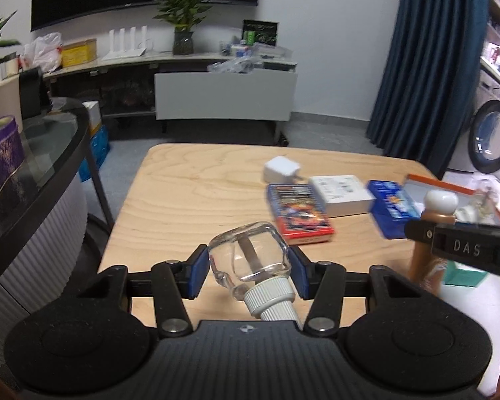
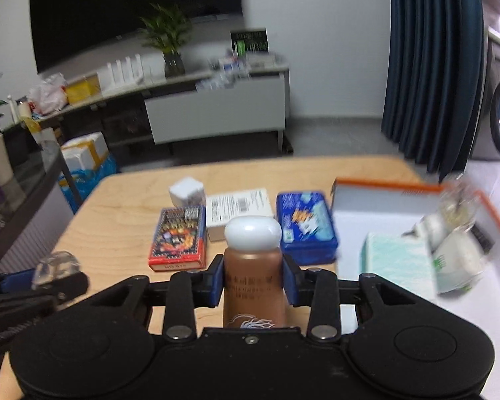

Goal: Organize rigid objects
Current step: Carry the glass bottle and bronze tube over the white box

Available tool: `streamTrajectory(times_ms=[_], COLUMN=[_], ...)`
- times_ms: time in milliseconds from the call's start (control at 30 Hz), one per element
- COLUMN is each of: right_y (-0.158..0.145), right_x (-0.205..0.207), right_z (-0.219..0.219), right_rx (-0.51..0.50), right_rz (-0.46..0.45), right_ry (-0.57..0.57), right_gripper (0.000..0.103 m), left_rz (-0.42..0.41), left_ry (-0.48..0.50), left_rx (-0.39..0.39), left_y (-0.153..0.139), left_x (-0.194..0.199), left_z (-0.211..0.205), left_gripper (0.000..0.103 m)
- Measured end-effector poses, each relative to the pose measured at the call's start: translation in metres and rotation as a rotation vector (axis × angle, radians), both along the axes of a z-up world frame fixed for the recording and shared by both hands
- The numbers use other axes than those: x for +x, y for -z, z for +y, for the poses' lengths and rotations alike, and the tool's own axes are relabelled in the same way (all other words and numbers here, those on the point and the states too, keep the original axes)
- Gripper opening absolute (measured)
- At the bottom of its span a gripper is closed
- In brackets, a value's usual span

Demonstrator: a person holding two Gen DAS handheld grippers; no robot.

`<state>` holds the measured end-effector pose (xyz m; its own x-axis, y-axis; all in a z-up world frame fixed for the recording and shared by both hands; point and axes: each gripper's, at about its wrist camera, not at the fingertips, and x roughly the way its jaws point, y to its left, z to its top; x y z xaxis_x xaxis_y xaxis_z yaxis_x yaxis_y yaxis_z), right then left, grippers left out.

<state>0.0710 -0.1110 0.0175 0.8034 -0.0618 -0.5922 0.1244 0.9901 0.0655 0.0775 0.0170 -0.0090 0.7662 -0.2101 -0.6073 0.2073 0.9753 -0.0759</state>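
From your left wrist view, your left hand-held gripper (image 1: 248,271) is clenched on a clear glass bottle (image 1: 250,256) with a white ribbed cap, the cap pointing back toward you, above the near edge of the wooden worktop (image 1: 183,200). Glass on blue pads looks slippery to me; a quick swing could let it twist out and drop. Your right hand-held gripper (image 1: 463,246) crosses close at the right, so the two could knock together.

From your right wrist view, that right hand-held gripper (image 2: 253,283) is grasping a brown bottle (image 2: 253,273) with a white domed cap, upright between the pads. Ahead lie a red card box (image 2: 180,238), a white carton (image 2: 238,211), a blue tin (image 2: 305,226) and a white charger (image 2: 186,190). At the right, the orange-rimmed tray (image 2: 383,183) already holds a pale green box (image 2: 396,263) and some blurred white and clear items I cannot name. The tall bottle may topple if you set it down among them.
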Motion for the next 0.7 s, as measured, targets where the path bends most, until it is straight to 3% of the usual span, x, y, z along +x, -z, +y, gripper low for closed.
streamTrajectory(times_ms=[400, 700], right_y=[-0.063, -0.074], right_x=[-0.08, -0.146], right_z=[-0.051, -0.119], right_rx=[0.016, -0.006], right_rz=[-0.143, -0.173], right_ry=[0.062, 0.164], right_gripper=[0.044, 0.044], left_rz=[-0.074, -0.101], left_ry=[0.081, 0.183], left_rx=[-0.018, -0.006], left_y=[-0.044, -0.056], left_x=[-0.053, -0.092], left_z=[-0.052, -0.111], left_gripper=[0.052, 0.052])
